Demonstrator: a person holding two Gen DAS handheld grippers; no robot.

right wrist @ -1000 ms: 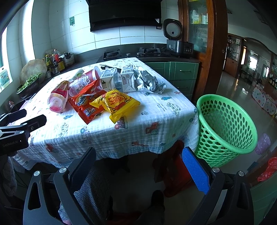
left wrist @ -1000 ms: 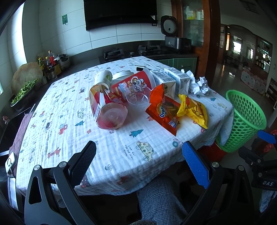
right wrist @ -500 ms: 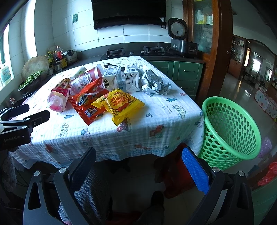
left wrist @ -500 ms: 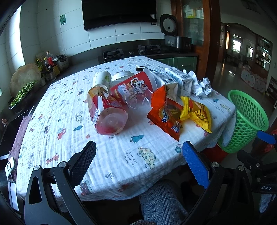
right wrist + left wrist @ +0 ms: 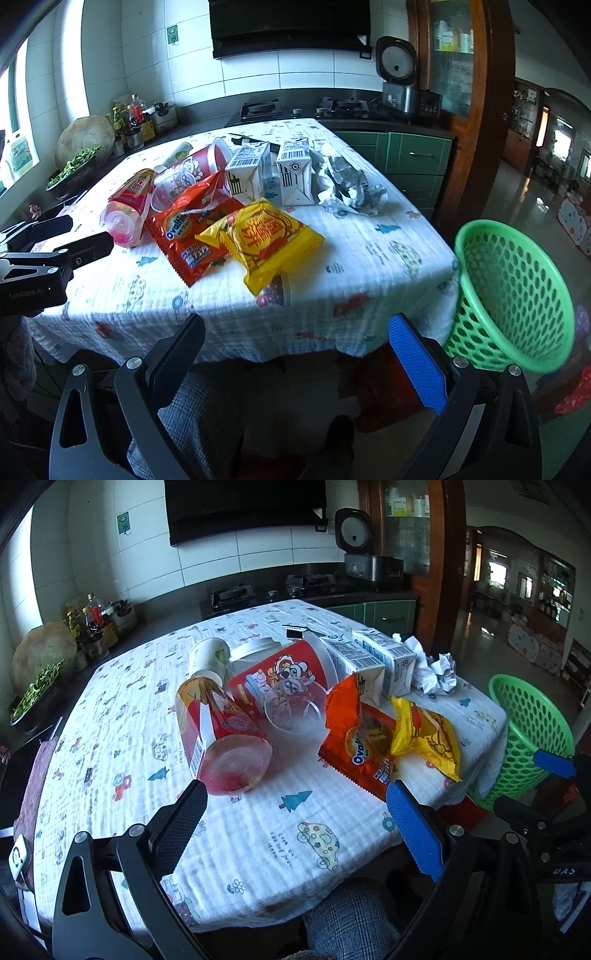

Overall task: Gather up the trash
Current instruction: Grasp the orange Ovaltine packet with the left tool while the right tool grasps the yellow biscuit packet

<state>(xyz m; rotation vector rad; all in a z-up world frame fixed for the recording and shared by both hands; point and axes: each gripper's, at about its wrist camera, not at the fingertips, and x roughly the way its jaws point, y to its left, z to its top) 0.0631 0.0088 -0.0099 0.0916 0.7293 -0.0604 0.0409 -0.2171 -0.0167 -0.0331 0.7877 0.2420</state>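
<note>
Tablecloth (image 5: 258, 834) strewn with wrappers, green basket (image 5: 513, 295) beside, both jaws agape

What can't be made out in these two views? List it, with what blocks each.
- Green basket bottom: right wrist view, hidden by its own wall and the blue finger.
- White cup behind the red bottle: left wrist view, its lower end covered.
- Small black item at the far table edge: too small to identify.
- Milk cartons: print too small to read.
</note>
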